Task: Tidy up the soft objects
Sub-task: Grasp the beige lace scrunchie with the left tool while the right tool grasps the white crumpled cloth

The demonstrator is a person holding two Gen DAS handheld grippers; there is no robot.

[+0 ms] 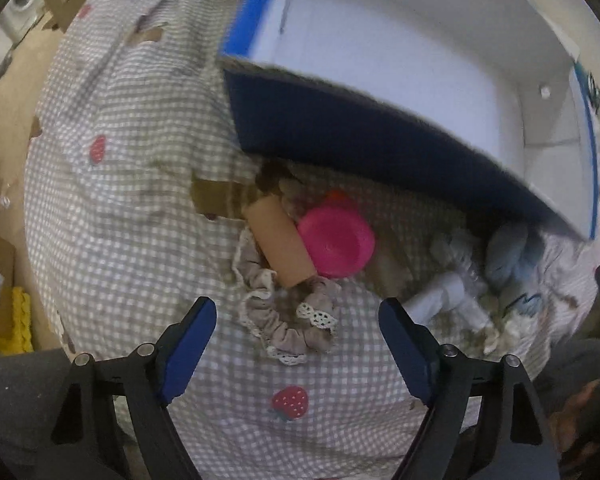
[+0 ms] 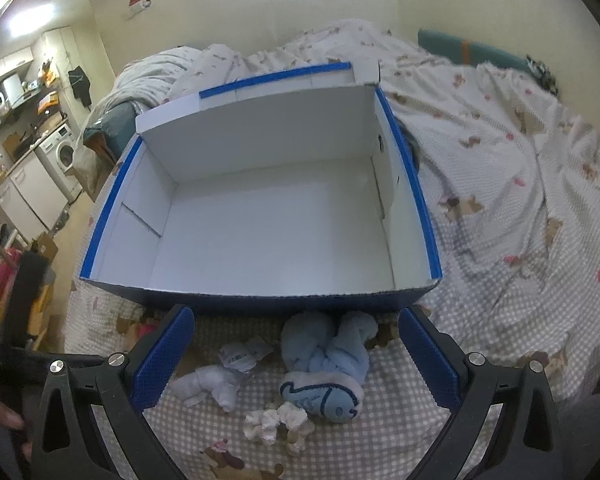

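You have the big blue-and-white box (image 2: pixel 268 216) set open and bare on the checked bedspread (image 1: pixel 112 240), so every soft piece along its near wall has a short trip over the rim.

Your left gripper (image 1: pixel 298 320) points almost straight down with its jaws spread and nothing between the pads. The beige lace-trimmed scrunchie (image 1: pixel 288 320) lies right in the gap, reaching toward twelve o'clock. A cardboard tube (image 1: pixel 280 240) rests across its far edge at about eleven o'clock, and a pink bowl (image 1: pixel 336 240) touches the tube at one o'clock. Both are hard, so I judge the scrunchie to be your target.

Your right gripper (image 2: pixel 296 354) is also wide open and empty. The light blue plush (image 2: pixel 328 368) lies between its fingers toward one o'clock, with a white scrunchie (image 2: pixel 276 420) at six.
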